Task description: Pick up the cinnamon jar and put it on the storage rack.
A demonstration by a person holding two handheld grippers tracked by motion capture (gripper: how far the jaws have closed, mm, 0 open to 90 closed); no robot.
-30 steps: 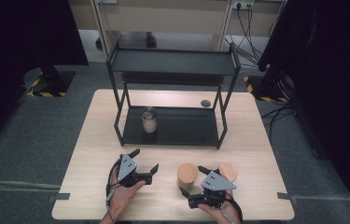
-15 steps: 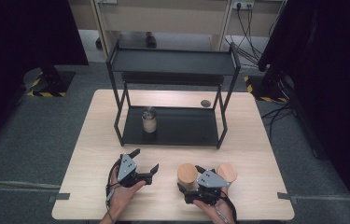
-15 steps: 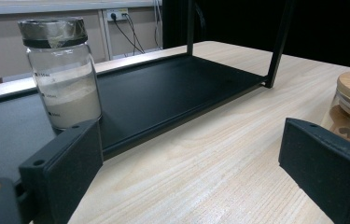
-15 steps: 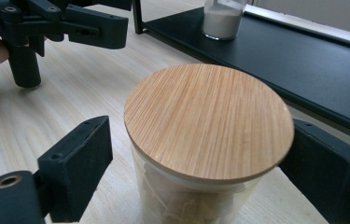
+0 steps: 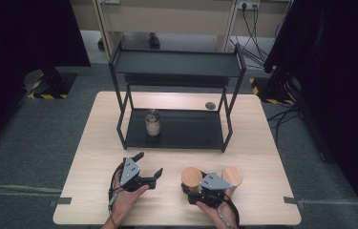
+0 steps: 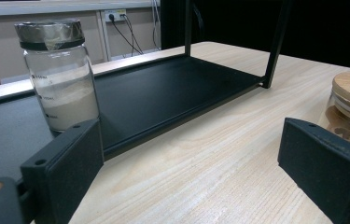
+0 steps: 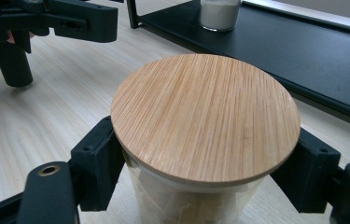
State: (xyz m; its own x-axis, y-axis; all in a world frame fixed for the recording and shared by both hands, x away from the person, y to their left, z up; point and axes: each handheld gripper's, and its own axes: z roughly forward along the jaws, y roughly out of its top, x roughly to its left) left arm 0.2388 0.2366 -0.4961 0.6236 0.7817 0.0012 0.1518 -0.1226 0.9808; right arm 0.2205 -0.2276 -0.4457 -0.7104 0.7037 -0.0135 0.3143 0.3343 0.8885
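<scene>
1. High view, looking down on a pale wooden table [image 5: 95, 157] with a black two-tier shelf [image 5: 176, 64] toward its far edge.
2. Near the front edge, right of centre: two glass jars with round wooden lids, a left jar [image 5: 191, 177] and a right jar [image 5: 232, 176].
3. Right gripper [image 5: 196, 187] now at the left jar; half a second earlier reaching in with jaws wider, a second earlier back from it and fully spread.
4. Jaws just closed inward; in the right gripper view, black pads [image 7: 99, 163] pressed on the glass either side, right under the wooden lid [image 7: 205, 116].
5. Meaning: grasp looks made, jar probably ready to lift, likely toward the shelf.
6. Left gripper [image 5: 150, 167] near the front edge left of centre, jaws spread, nothing between them, unmoved over the last second.
7. On the shelf's lower tier, toward its left end: a jar of pale powder [image 5: 152, 122] with a foil-like top.
</scene>
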